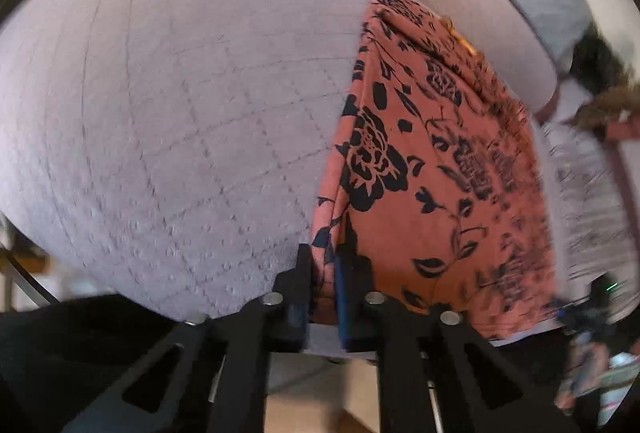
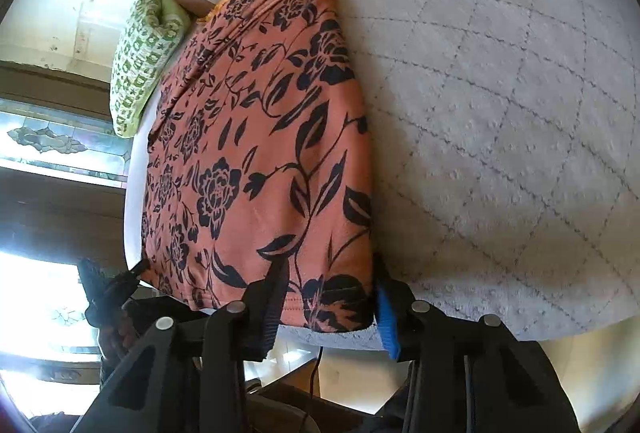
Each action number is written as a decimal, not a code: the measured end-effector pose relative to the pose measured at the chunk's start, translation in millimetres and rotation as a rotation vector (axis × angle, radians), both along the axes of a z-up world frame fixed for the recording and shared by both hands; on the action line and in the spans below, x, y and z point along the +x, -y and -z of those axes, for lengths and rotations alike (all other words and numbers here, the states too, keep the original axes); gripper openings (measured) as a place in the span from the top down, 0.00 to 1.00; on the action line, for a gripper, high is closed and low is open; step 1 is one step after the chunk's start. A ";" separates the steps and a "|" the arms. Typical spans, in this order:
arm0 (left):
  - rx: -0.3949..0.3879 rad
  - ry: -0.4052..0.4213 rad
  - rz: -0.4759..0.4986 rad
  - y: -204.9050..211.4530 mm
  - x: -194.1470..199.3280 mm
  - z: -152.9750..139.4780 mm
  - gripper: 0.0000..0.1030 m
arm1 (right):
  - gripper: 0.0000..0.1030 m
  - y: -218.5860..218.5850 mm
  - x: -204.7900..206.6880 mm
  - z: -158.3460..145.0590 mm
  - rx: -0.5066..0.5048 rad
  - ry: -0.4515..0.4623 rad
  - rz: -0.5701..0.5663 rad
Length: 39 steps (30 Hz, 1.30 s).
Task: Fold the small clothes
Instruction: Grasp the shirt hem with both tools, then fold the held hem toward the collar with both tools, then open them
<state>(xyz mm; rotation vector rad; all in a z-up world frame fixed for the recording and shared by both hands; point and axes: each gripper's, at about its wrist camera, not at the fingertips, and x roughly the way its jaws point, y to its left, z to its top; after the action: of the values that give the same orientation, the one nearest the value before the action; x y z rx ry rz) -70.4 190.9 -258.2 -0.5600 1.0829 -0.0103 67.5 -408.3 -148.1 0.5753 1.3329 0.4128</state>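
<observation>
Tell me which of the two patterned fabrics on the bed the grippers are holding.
The orange garment with black flowers. The left gripper pinches its edge and the right gripper straddles its hem. The green-and-white patterned cloth lies untouched at the far end.

A pale quilted bed cover [image 2: 500,93] with a diamond stitch pattern is carrying an orange garment with black flowers [image 2: 264,137], which is lying flat along one side, its hem reaching the near edge. A green-and-white patterned cushion [image 2: 140,53] is resting just beside the garment's far side
</observation>
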 end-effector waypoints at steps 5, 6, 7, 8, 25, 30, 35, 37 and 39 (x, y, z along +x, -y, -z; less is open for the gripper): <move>-0.023 -0.024 -0.011 -7.5 -5.4 2.2 0.93 | 0.72 1.5 -3.5 -2.8 0.003 0.005 0.006; -0.010 -0.029 -0.001 -5.7 -3.9 3.0 0.92 | 0.72 2.1 -4.9 -1.8 0.008 0.004 0.007; 0.001 -0.030 0.004 -2.8 -1.6 2.7 0.89 | 0.72 2.6 -5.3 -0.9 0.006 -0.001 0.010; -0.001 -0.021 0.011 -0.1 -0.4 0.9 0.82 | 0.71 3.3 -4.5 0.1 0.010 -0.007 0.012; -0.018 0.165 -0.023 4.2 -21.2 -57.3 0.94 | 0.93 20.2 -19.7 -33.8 0.242 0.117 0.201; -0.017 0.090 -0.036 0.3 -20.0 -35.8 0.94 | 0.93 22.9 -35.0 -38.4 0.347 0.166 0.272; -0.033 0.142 -0.036 2.7 -29.9 -43.2 0.94 | 0.93 33.4 -49.8 -26.4 0.384 0.161 0.342; -0.007 0.180 -0.020 7.5 -30.3 -55.6 0.94 | 0.93 38.1 -58.5 -37.3 0.388 0.205 0.360; -0.004 0.187 -0.022 7.3 -29.7 -59.8 0.94 | 0.93 38.9 -61.3 -48.2 0.391 0.240 0.361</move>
<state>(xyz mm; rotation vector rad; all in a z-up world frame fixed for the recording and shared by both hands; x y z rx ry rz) -100.2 183.6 -198.4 -0.5629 0.8948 -0.0444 6.2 -447.2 -99.9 1.0394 0.8971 0.4309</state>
